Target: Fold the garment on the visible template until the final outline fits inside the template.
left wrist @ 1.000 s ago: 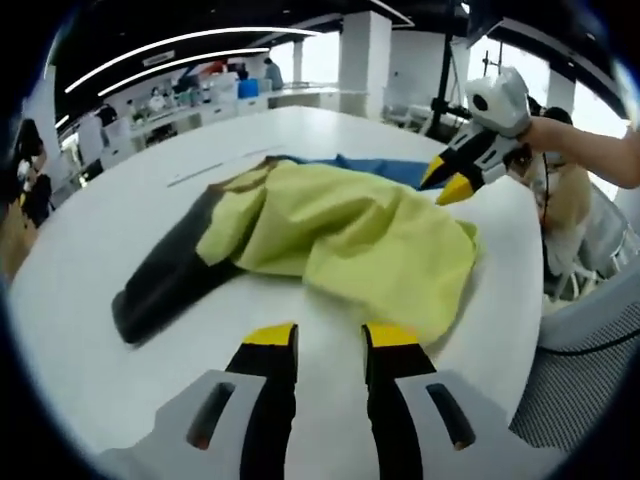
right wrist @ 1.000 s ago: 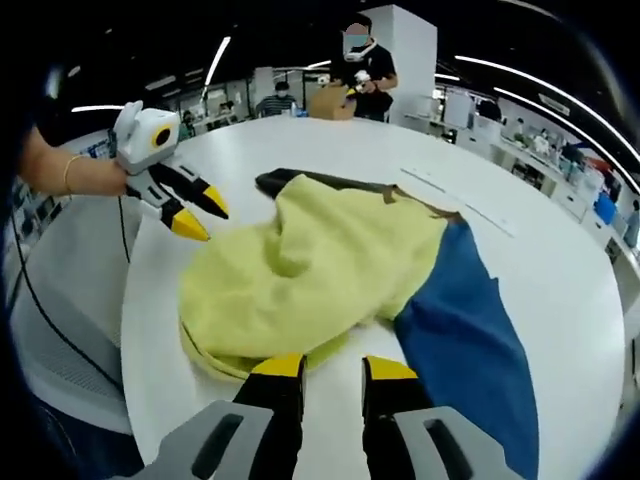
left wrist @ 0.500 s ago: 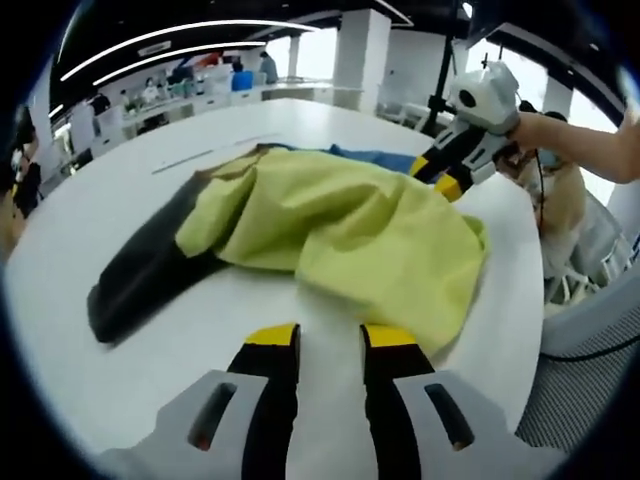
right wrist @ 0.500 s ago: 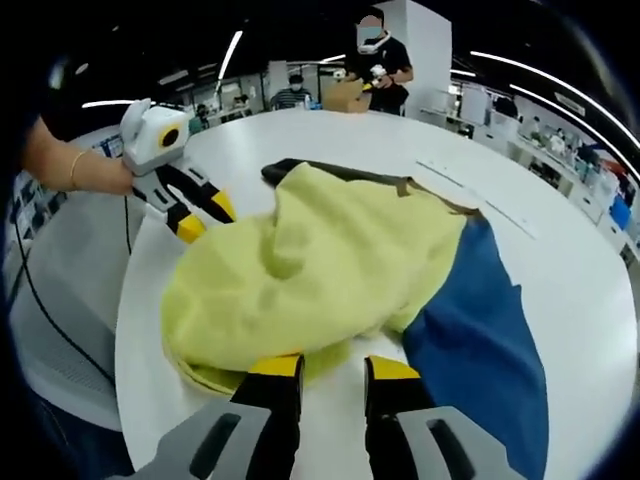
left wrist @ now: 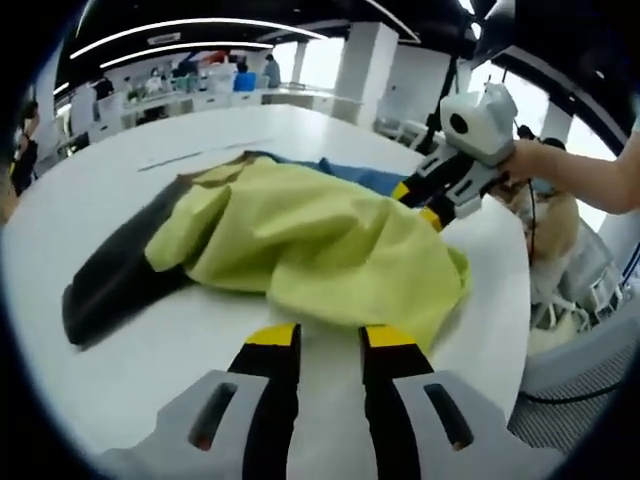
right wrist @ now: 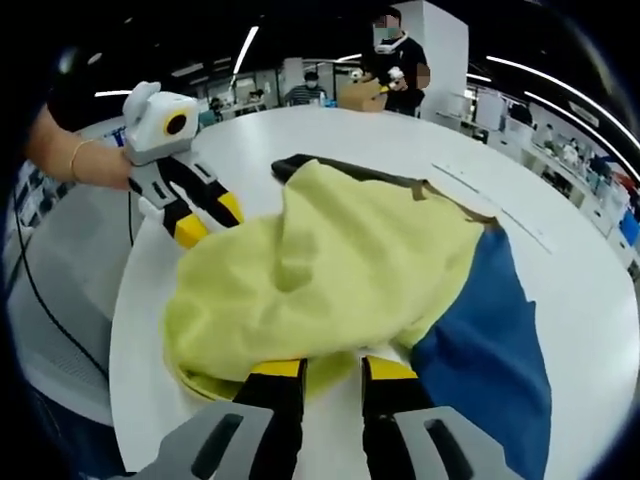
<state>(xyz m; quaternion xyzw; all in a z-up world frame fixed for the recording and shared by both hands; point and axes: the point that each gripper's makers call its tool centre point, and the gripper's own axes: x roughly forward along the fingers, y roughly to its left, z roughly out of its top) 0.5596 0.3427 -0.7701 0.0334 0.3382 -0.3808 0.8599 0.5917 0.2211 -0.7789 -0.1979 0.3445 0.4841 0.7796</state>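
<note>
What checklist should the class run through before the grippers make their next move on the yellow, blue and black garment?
1. Left gripper jaws apart at the yellow hem: ok.
2. Right gripper jaws apart at the hem: ok.
3. Garment gripped by either: not ok, both are open.
4. Garment lying flat: not ok, the yellow part is bunched and creased.
5. Template outline on the white table: cannot tell, thin lines show beyond the garment.
6. Whole garment on the table: ok.
</note>
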